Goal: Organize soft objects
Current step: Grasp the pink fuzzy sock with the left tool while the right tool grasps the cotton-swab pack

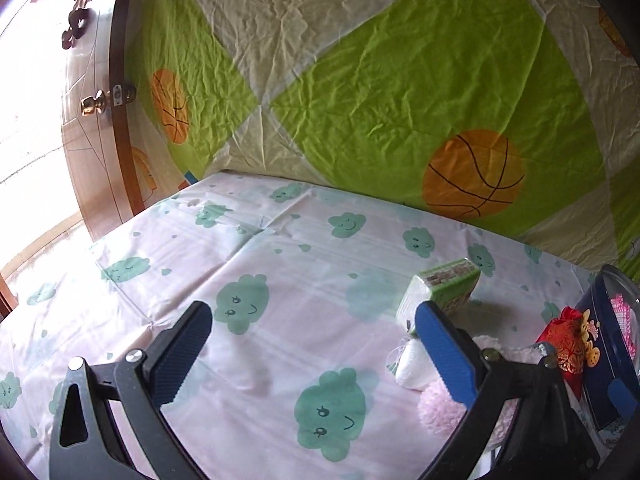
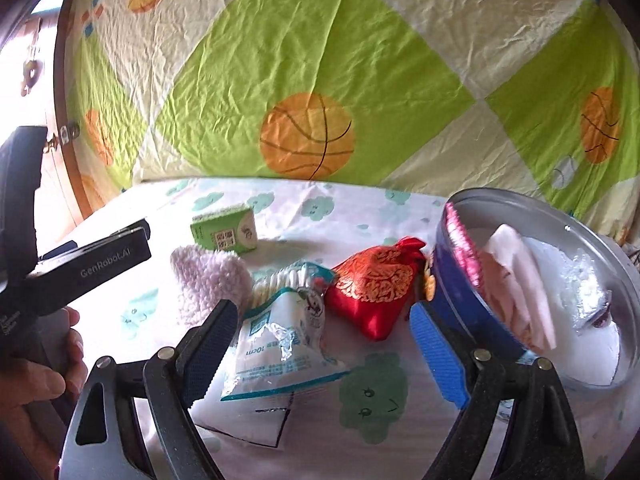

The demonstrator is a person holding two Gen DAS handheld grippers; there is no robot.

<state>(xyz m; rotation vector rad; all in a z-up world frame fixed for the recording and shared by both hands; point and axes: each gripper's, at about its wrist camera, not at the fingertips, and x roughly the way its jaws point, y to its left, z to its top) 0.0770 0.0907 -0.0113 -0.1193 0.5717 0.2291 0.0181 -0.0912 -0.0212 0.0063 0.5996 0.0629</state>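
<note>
- Right claw (image 2: 324,344): fingers apart, empty; red pouch (image 2: 374,290) just ahead between them, cotton swab bag (image 2: 280,340) by its left finger.
- Left claw (image 1: 316,344): apart, empty.
- Advice: close on the pouch's middle, lift clear, lower into the tin (image 2: 460,280) at right.
- Writing: "10cm" on the bag; "GenRobot.AI" on the left claw.

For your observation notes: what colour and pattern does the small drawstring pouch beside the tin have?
Red satin with gold-orange woven motifs; the drawstring pouch shows best in the right wrist view.
</note>
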